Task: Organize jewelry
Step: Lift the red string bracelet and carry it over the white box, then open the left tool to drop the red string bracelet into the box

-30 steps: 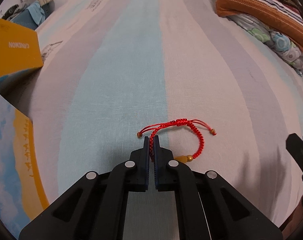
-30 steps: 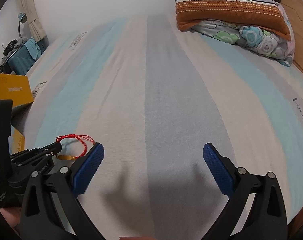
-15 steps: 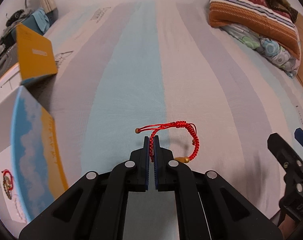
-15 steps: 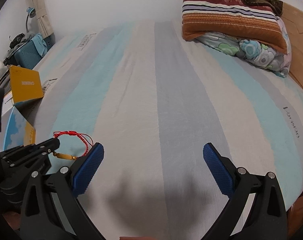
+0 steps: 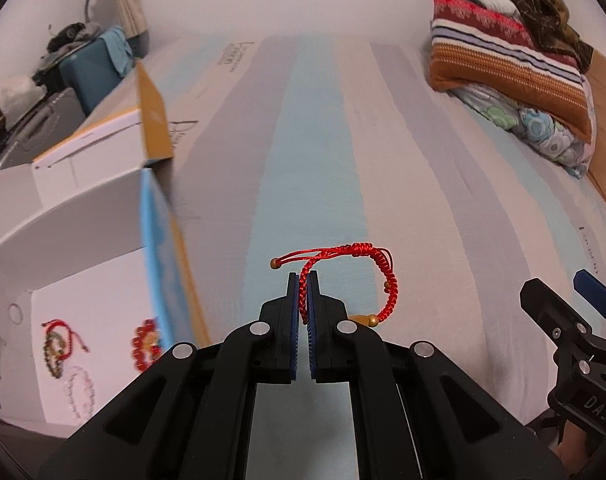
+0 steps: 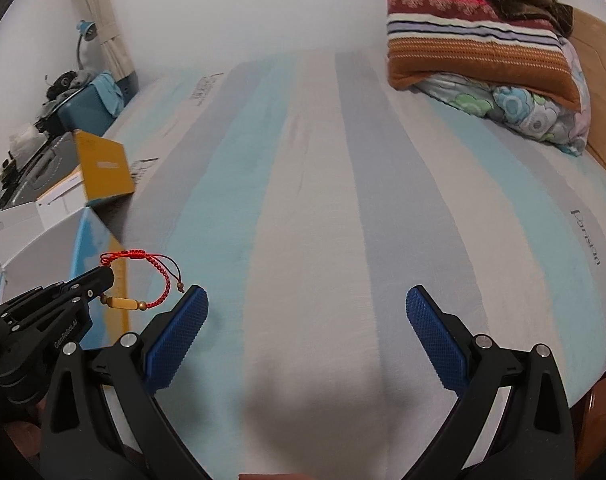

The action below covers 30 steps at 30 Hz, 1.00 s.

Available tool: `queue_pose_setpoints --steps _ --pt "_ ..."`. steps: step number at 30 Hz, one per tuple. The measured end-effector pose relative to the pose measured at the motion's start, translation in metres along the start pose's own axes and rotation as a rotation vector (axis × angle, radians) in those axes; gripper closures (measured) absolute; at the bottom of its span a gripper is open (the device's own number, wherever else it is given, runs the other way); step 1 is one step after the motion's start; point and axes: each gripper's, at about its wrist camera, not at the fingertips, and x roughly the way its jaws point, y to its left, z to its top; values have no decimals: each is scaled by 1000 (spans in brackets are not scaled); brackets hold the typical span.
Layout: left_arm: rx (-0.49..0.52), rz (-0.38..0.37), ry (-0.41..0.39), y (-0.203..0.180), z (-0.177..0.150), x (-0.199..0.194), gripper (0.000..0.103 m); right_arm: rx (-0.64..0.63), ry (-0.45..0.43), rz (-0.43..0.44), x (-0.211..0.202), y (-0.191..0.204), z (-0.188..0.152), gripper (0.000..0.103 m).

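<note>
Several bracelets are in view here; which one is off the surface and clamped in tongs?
The red braided cord bracelet with the gold tube bead, pinched in the shut left tongs. The others, including the white bead one, lie inside the open box.

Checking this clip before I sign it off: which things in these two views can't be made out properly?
- Bracelets in the open box, left wrist view: blurred and small; bead types unclear.
- Red cord bracelet, left wrist view: the part inside the shut left gripper is hidden by its pads.
- Right gripper, left wrist view: cut off by the right edge.
- Clutter beside the bed, both views: too small and blurred.
</note>
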Motion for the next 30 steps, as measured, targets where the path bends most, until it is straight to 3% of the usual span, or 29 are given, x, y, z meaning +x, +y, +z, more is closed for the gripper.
queue_pose_setpoints --steps 14,30 --pt "-113 74 -48 101 -20 -52 100 -101 -14 84 -16 96 -10 8" --pt "-247 183 0 223 -59 -52 100 -244 19 173 -1 213 -34 8"
